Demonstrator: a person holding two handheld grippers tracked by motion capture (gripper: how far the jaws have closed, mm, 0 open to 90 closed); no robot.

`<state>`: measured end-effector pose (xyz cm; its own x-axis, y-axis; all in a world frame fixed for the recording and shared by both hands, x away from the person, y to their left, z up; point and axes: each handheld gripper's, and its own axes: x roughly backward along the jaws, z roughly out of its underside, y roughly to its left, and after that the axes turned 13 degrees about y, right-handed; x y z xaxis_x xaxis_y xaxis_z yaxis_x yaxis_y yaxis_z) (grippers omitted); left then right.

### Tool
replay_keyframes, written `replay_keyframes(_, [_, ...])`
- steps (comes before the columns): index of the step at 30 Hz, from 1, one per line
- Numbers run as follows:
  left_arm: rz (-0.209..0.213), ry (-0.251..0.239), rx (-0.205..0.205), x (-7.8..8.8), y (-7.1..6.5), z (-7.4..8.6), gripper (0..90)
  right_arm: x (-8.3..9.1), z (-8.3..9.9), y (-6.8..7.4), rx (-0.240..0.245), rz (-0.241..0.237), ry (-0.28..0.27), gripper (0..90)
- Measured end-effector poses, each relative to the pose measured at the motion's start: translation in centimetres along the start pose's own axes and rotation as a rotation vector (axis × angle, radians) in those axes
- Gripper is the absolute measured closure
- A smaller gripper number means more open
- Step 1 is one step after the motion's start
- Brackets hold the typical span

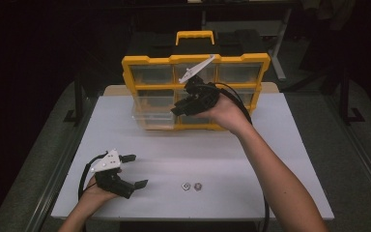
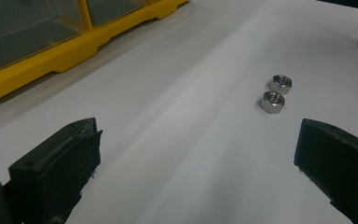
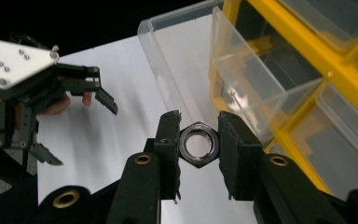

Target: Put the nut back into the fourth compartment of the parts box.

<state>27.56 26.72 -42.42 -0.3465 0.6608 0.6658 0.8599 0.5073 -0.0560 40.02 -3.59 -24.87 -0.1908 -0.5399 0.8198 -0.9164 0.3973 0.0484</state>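
A yellow organiser box point(image 1: 149, 62) with clear drawers stands at the back of the white table point(image 1: 280, 159). Its bottom-left clear drawer point(image 1: 147, 117) point(image 3: 182, 60) is pulled out. My right gripper point(image 1: 178, 110) point(image 3: 198, 144) is held in front of the box, beside that drawer, shut on a steel hex nut point(image 3: 198, 144). Two more hex nuts point(image 1: 192, 186) point(image 2: 275, 93) lie side by side near the table's front edge. My left gripper point(image 1: 135, 170) point(image 2: 191, 163) rests open at the front left, its jaws wide apart and pointing toward those two nuts.
The organiser point(image 2: 51, 56) has a yellow carry handle point(image 1: 194, 36) on top and several shut drawers. Dark floor and metal frame rails surround the table. A person's forearm point(image 1: 280, 179) crosses the right half of the table.
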Motion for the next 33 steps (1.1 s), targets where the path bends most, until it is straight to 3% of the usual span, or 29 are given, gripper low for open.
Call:
replay_keyframes(16, [0.003, 0.0, -0.005, 0.0, -0.2, 0.0, 0.4, -2.0, -3.1, -0.7, 0.003, 0.01, 0.009, 68.6])
replay_keyframes(22, [0.004, -0.002, -0.002, 0.0, -0.2, 0.0, 0.5, -2.8, -3.6, -0.7, -0.031, -0.001, 0.036, 68.6])
replay_keyframes(26, [0.006, -0.003, -0.001, 0.0, -0.2, -0.1, 0.4, -3.3, -3.7, -0.9, -0.008, 0.006, 0.048, 68.5])
replay_keyframes(30, [0.007, -0.004, -0.001, 0.0, -0.2, 0.0, 0.4, -3.3, -3.7, -1.1, -0.005, 0.016, 0.023, 56.3])
replay_keyframes(33, [0.008, -0.006, 0.002, 0.0, -0.2, 0.0, 0.4, -2.7, -3.6, -1.0, -0.041, 0.007, -0.006, 49.1])
